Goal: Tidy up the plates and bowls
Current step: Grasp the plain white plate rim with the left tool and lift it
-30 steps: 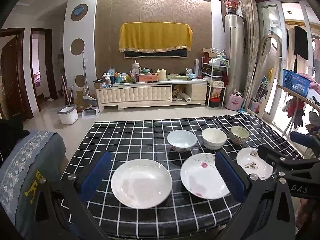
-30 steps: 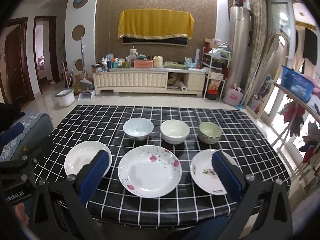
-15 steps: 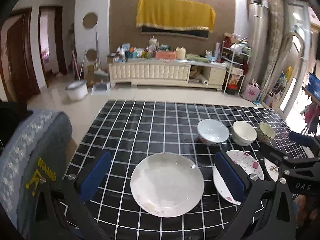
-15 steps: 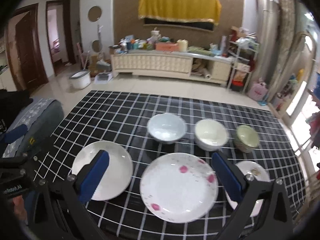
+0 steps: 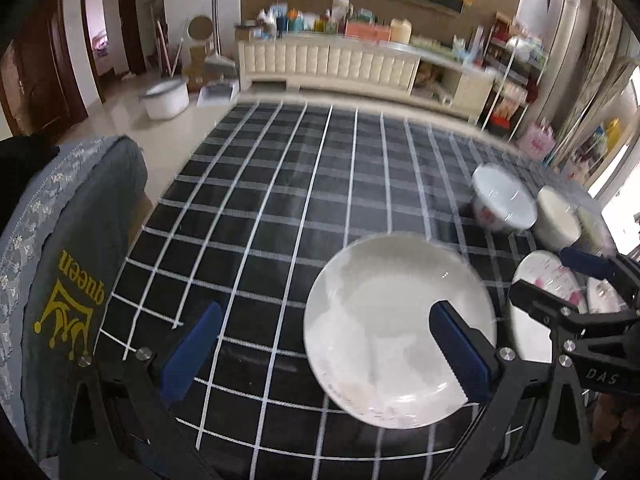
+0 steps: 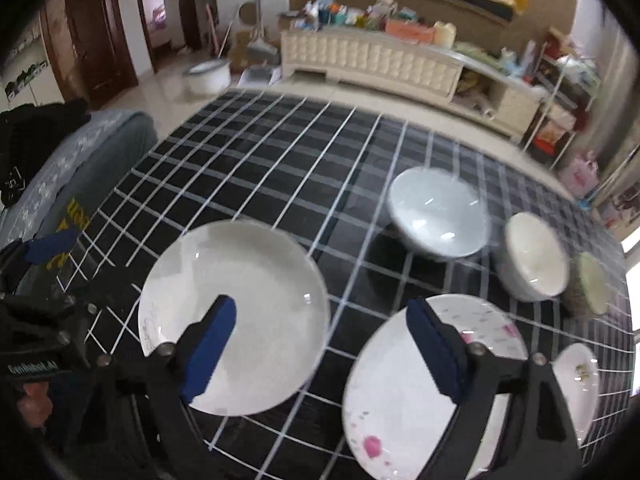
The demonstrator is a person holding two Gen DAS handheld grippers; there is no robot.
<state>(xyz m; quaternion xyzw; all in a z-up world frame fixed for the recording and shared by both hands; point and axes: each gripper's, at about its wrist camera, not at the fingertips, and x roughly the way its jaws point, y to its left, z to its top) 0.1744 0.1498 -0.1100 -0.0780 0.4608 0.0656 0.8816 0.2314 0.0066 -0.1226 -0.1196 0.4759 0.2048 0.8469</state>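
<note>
A plain white plate (image 5: 392, 312) (image 6: 240, 304) lies near the front left of the black checked table (image 5: 280, 200). A pink-flowered plate (image 6: 408, 392) (image 5: 548, 280) lies to its right, and a small patterned plate (image 6: 580, 376) beyond that. Behind them stand a pale blue bowl (image 6: 440, 212) (image 5: 504, 200), a cream bowl (image 6: 532, 256) (image 5: 558, 220) and a green bowl (image 6: 592, 284). My left gripper (image 5: 324, 352) is open and empty, its right finger over the white plate. My right gripper (image 6: 320, 348) is open and empty, above the gap between the white and flowered plates.
A grey covered chair back (image 5: 68, 264) stands at the table's left edge. The table's front edge is just below both grippers. A long cream cabinet (image 5: 332, 64) and a white bucket (image 5: 166, 98) are on the floor beyond the table.
Both grippers have moved left and lower toward the table; the white plate now looms larger. Both stay open. No dish has moved.
</note>
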